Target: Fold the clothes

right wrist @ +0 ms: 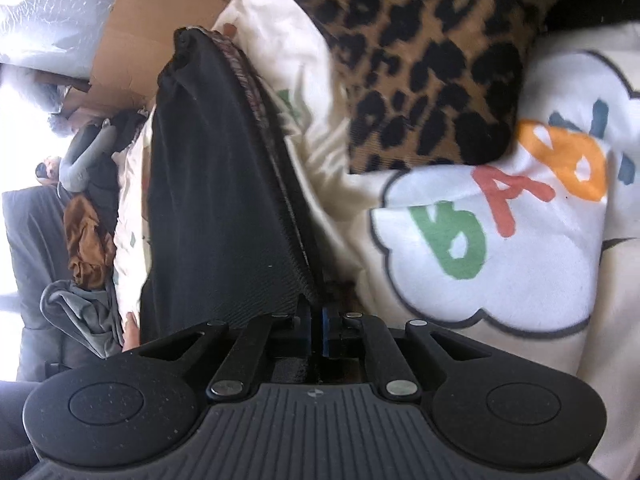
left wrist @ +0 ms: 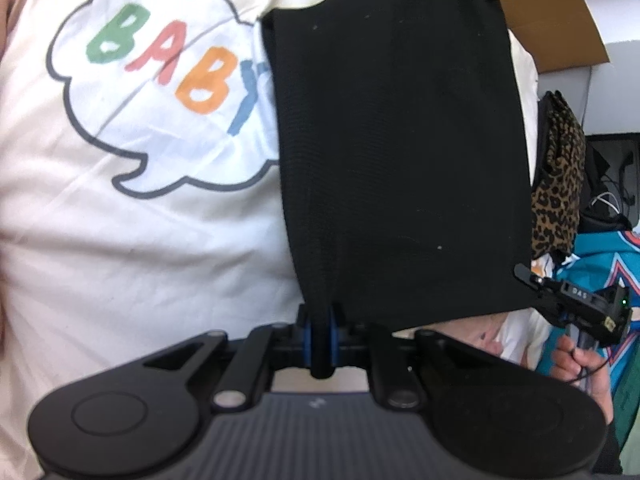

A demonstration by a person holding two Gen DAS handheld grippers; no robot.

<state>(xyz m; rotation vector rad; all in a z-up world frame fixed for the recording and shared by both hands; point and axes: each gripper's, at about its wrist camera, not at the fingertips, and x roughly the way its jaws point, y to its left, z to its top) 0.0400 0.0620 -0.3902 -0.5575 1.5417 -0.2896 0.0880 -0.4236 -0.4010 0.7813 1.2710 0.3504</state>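
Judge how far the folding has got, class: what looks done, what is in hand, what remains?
Done: nothing shows as finished. In hand: both the left gripper and right gripper pinch the black garment, hanging doubled. Left: leopard garment and teal garment lie unfolded.

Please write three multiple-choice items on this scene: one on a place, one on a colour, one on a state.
1. The black garment lies partly over:
A. the BABY print
B. a wooden floor
C. a sink

2. The first B in the BABY print is:
A. purple
B. green
C. black

3. The left gripper is:
A. wide open
B. out of view
C. shut on the black garment

Answers:
1 A, the cloth covers the print's Y.
2 B, green beside red, orange and blue letters.
3 C, its fingers pinch the hem.
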